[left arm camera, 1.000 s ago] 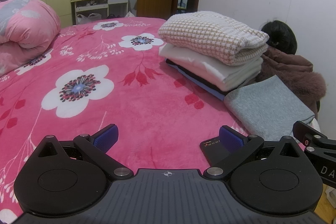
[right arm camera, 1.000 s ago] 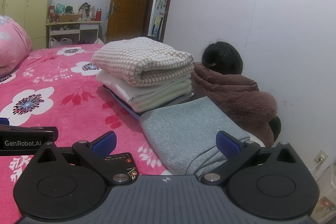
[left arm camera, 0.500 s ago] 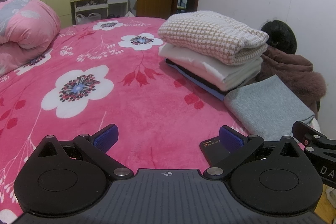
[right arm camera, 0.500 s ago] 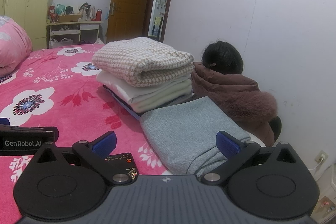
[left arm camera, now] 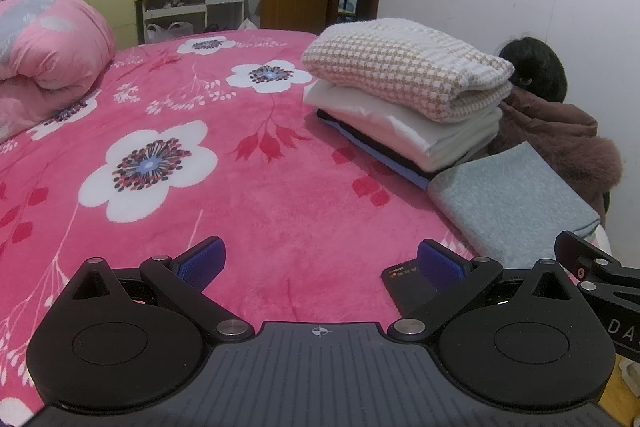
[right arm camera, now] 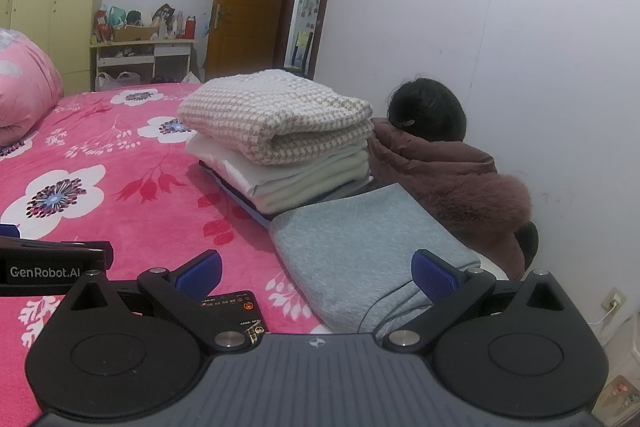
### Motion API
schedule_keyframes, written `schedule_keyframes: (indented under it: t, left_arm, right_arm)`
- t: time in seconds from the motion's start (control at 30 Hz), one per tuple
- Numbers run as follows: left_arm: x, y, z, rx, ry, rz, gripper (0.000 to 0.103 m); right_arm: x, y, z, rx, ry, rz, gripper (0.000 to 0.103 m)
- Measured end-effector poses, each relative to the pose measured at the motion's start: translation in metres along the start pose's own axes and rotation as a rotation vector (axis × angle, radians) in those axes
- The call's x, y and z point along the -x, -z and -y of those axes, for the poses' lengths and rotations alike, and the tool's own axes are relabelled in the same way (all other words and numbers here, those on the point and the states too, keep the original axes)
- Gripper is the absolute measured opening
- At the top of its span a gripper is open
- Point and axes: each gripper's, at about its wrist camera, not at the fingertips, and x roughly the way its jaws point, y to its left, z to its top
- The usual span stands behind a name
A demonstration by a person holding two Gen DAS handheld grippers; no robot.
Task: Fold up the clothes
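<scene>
My left gripper and right gripper gape wide, empty; grey sweater lies folded at the bed's edge beside the stack.

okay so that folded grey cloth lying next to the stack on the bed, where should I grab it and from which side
Probably the near folded edge of the grey cloth, where the layers round over at the bed's edge. Come in low from the near side with the right gripper, which is open and already faces it. The cloth lies flat, so the top offers nothing to pinch, and the stack of folded clothes crowds its far end.
</scene>
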Motion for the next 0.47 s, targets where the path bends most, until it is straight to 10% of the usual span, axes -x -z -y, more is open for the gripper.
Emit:
schedule_keyframes:
  t: [0.47]
  left_arm:
    - [0.0005, 0.001, -0.0027, 0.005, -0.001, -0.002, 0.103]
  right_arm:
    - [0.0011, 0.0019, -0.0023, 0.003, -0.001, 0.0, 0.103]
